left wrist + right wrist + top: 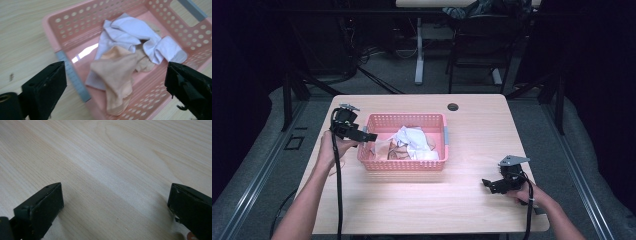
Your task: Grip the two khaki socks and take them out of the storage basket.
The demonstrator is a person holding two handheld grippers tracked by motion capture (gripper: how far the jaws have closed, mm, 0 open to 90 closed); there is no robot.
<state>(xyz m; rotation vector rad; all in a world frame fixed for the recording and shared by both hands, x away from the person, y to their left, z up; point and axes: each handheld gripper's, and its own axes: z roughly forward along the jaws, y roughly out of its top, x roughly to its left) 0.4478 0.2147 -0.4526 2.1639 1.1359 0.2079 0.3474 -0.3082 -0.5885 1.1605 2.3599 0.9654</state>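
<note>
I hold the left gripper at the left end of the pink basket, and its jaws stand wide apart with nothing between them, above the socks. The beige sock lies inside the basket, on top of the white socks, which lie toward the far side. My right gripper rests low over the bare table at the near right, well apart from the basket, and its jaws are also spread with nothing in them.
</note>
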